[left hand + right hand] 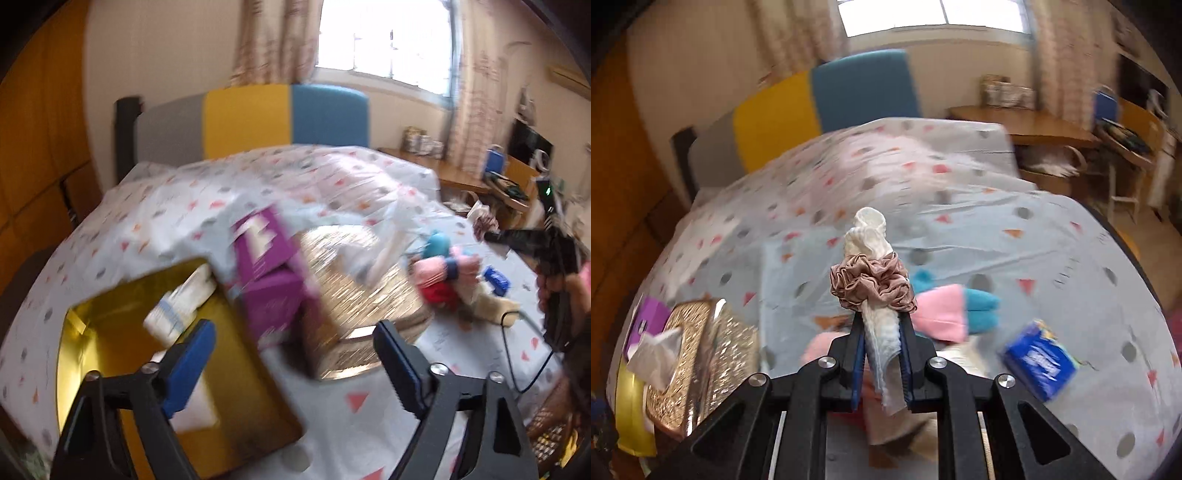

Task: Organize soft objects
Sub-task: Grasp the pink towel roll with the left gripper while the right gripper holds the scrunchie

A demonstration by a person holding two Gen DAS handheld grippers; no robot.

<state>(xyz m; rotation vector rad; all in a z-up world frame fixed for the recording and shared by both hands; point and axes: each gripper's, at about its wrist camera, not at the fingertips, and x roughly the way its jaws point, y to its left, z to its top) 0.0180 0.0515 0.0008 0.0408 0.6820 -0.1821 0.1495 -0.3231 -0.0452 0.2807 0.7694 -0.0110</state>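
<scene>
My right tongs [882,354] are pinching a rolled white cloth [868,236], which stands up between the blue pads with a dusty-pink scrunchie [873,286] wrapped round it just above the tips. I hold it over the bedspread [960,229]. Below and to the right lie pink and teal socks [955,312] and a blue tissue pack [1039,360], apart from each other.

My left tongs [291,363] are spread wide with nothing between them, above the bed. Under them sits an open gold box [110,325] with a white bundle [181,306] in its far corner. A purple box [269,280] stands against a glittery gold box [354,295]; beyond these is a heap of soft things [447,277].
</scene>
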